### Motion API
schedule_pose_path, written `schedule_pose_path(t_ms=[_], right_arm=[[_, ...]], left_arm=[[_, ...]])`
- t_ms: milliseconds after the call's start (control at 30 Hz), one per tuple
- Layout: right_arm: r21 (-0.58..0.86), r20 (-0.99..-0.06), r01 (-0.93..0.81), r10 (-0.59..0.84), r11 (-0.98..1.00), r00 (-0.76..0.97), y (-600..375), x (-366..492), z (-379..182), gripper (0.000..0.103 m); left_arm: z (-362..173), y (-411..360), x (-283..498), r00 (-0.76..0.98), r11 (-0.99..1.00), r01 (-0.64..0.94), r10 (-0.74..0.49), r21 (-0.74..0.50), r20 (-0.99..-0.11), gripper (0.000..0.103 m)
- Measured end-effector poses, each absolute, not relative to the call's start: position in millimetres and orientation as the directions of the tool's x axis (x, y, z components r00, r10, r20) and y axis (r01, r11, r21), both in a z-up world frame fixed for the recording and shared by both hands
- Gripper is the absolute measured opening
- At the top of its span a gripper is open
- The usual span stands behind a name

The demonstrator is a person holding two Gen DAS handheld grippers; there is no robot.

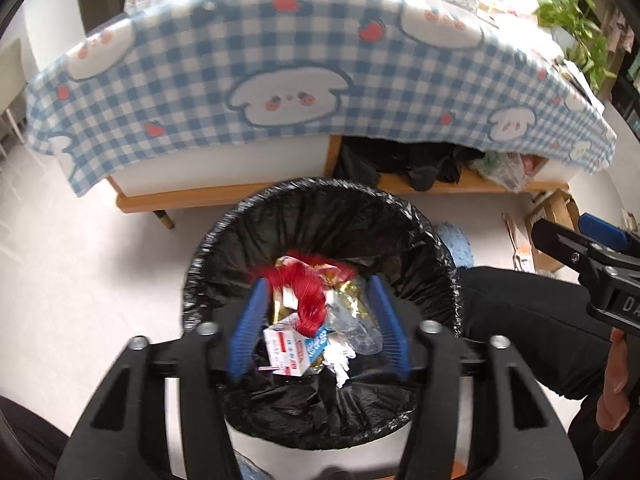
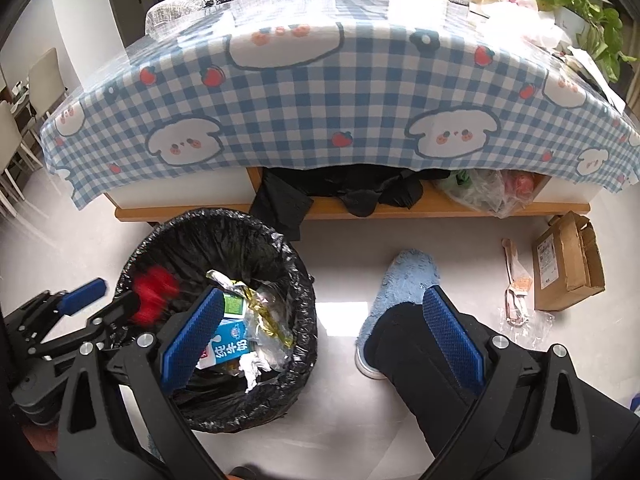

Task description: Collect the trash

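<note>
Your left gripper (image 1: 318, 332) hangs over the black-lined trash bin (image 1: 224, 240) at lower centre, its jaws spread. A red tassel (image 1: 306, 288) sits blurred between the pads; you can't tell whether either touches it. Cartons and foil lie in the bin. Your right gripper (image 2: 324, 344) is spread wide and empty, lower centre, above the floor beside your blue slipper (image 2: 404, 276).

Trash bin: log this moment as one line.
left gripper: jaws open over trash bin | red tassel: blurred between jaws, seemingly released | right gripper: jaws open, empty | cardboard box: on floor
</note>
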State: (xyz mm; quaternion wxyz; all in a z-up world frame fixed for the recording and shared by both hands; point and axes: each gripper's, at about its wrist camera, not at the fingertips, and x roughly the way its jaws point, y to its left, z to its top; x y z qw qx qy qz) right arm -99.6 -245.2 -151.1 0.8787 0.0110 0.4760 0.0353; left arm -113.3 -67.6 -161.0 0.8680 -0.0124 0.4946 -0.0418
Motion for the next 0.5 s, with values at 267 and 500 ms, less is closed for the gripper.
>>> schedule_pose_path(t_ms=[267, 500], right_arm=[[0.063, -0.822, -0.094, 0.105, 0.994, 0.56, -222.0, -105.8, -106.8, 0.095], [0.059, -0.81, -0.091, 0.101, 0.994, 0.577, -209.4, -121.6, -58.2, 0.095]], left_arm=[[-96.8, -29.5, -132.3, 0.587, 0.998, 0.0, -0.052, -0.063, -0.808, 0.095], [-46.8, -7.8, -146.5, 0.596, 0.996, -0.042, -0.033, -0.073, -0.802, 0.097]])
